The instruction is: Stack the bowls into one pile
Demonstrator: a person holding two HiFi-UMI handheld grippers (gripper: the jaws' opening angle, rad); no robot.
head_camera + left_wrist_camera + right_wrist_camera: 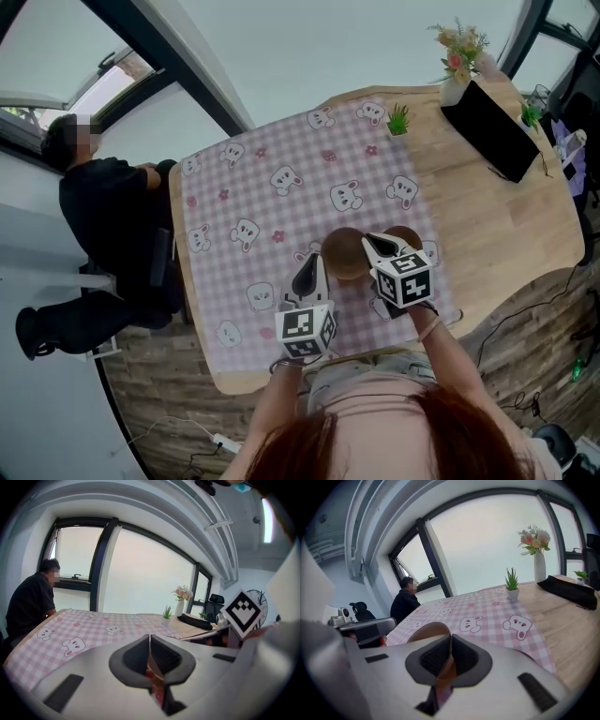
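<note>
Lower centre of the head view, on the checked cloth (281, 159): two brown bowls side by side. Near bowl (345, 251) has its mouth facing up at the camera. It's round, so no long axis to call. Can't tell if it's resting on the cloth or lifted off it.

Second bowl (407, 232) sits just right of it, also mouth up, mostly hidden behind the right gripper (373, 242).

Right gripper comes in from the lower right and points up-left. In the right gripper view its jaws are clamped on the near bowl's rim (425, 629); the brown rim curves up and away to the left of the jaws (451, 641).

Left gripper (314, 262) is just left of the near bowl, tip close to its rim and pointing toward the top of the frame. In the left gripper view its jaws (149, 641) are pressed together. A thin tan sliver shows in the slit, but I can't tell what it is. No bowl is visible past the jaws there.

Further out:
- The cloth is pink with a bunny print and covers the left part of the wooden table (469, 216).
- Small potted plant (399, 120) at the cloth's top right edge.
- Vase of flowers (457, 66) and a flat black object (492, 131) at the upper right.
- Seated person in black (103, 216) at the left edge of the table.
</note>
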